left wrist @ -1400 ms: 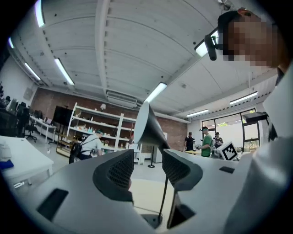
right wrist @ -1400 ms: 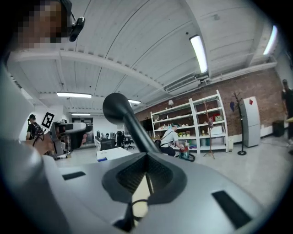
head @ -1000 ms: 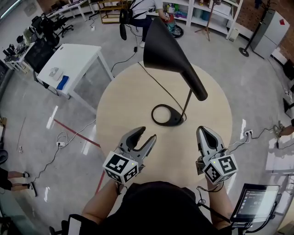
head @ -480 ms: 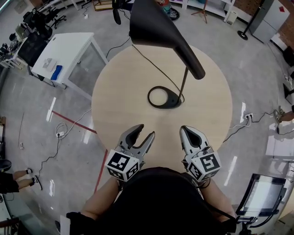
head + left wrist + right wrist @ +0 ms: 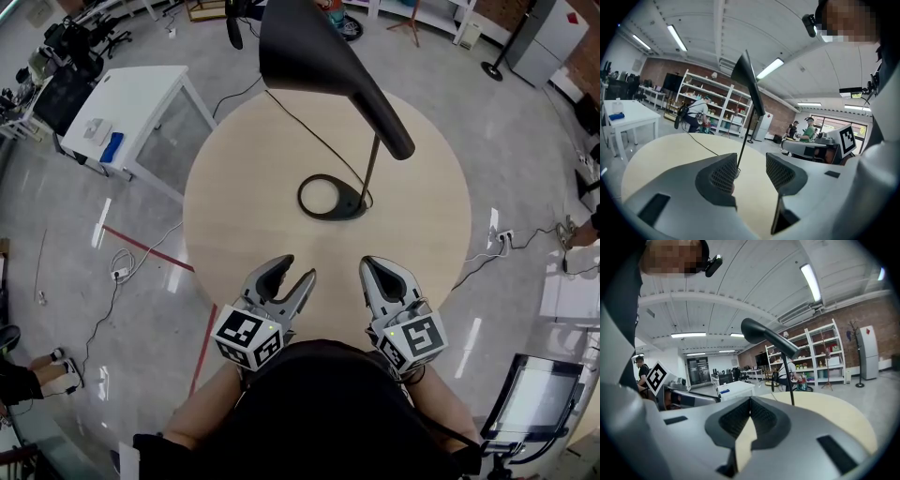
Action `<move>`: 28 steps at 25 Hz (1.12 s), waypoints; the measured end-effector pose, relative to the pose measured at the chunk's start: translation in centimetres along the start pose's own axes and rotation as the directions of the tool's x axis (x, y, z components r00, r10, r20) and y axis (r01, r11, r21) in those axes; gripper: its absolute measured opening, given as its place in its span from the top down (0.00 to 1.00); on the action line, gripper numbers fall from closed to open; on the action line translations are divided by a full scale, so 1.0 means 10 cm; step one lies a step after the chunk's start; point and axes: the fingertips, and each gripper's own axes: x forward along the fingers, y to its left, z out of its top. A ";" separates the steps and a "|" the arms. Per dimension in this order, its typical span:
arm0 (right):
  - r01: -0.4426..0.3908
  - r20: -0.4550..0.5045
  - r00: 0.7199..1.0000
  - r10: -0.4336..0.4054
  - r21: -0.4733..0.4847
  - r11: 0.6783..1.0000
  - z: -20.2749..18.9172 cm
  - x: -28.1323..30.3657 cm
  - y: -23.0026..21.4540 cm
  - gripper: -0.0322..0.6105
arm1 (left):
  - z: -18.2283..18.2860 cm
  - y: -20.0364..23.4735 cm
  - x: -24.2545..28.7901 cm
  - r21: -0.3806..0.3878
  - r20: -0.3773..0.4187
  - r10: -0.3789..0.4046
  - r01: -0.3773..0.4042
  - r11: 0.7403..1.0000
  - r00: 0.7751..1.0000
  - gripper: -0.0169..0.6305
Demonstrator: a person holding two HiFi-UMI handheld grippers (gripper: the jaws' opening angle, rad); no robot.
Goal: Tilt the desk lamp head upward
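In the head view, with 12 o'clock pointing away from the person, both tools hang over the near rim of the round, pale wooden table (image 5: pixel 234 225), each with its marker cube toward the person's dark top. The left tool (image 5: pixel 295 269) sits at about 7 o'clock of the table's middle. Its jaws stand wide apart with nothing between them. In the left gripper view, the left tool (image 5: pixel 752 168) frames only bare tabletop and the thin lamp stem (image 5: pixel 746 136) far beyond the gap. The right tool (image 5: pixel 368 264) sits at about 5 o'clock, just beside the left one but not touching it. In the right gripper view, the right tool (image 5: pixel 750 401) has its ribbed pads pressed together and is empty.

Well apart from both tools, near the table's middle, stands the black desk lamp. Its ring-shaped base (image 5: pixel 333 200) lies flat on the wood. The stem (image 5: pixel 367 173) rises from the base's 3 o'clock side. The cone-shaped lamp head (image 5: pixel 314 66) runs from a narrow end above the stem out toward 11 o'clock, where its wide end overhangs the far rim. A black cord (image 5: pixel 300 127) trails from the base toward 11 o'clock and off the table.

Beyond, at 10 o'clock on the grey floor, stands a white rectangular table (image 5: pixel 122 112). Shelving (image 5: pixel 717 110) lines the brick back wall.
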 end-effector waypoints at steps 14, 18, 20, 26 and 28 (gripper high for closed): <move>0.000 -0.006 1.000 0.000 0.000 1.000 -0.05 0.06 0.04 0.94 | -0.08 0.08 -0.01 -0.005 -0.022 0.006 -0.006 1.000 1.000 0.66; -0.004 -0.004 1.000 0.004 0.004 1.000 -0.05 0.07 0.07 0.94 | -0.09 0.09 -0.02 -0.003 -0.025 0.007 -0.007 1.000 1.000 0.66; -0.004 -0.006 1.000 0.004 0.005 1.000 -0.07 0.07 0.07 0.95 | -0.10 0.09 -0.02 -0.003 -0.027 0.006 -0.006 1.000 1.000 0.66; -0.005 -0.008 1.000 0.005 0.008 1.000 -0.08 0.05 0.07 0.95 | -0.12 0.07 -0.02 -0.004 -0.032 0.003 -0.003 1.000 0.999 0.66; -0.001 -0.009 1.000 0.001 0.006 1.000 -0.07 0.05 0.07 0.94 | -0.12 0.07 -0.02 -0.004 -0.033 0.000 0.000 1.000 0.999 0.66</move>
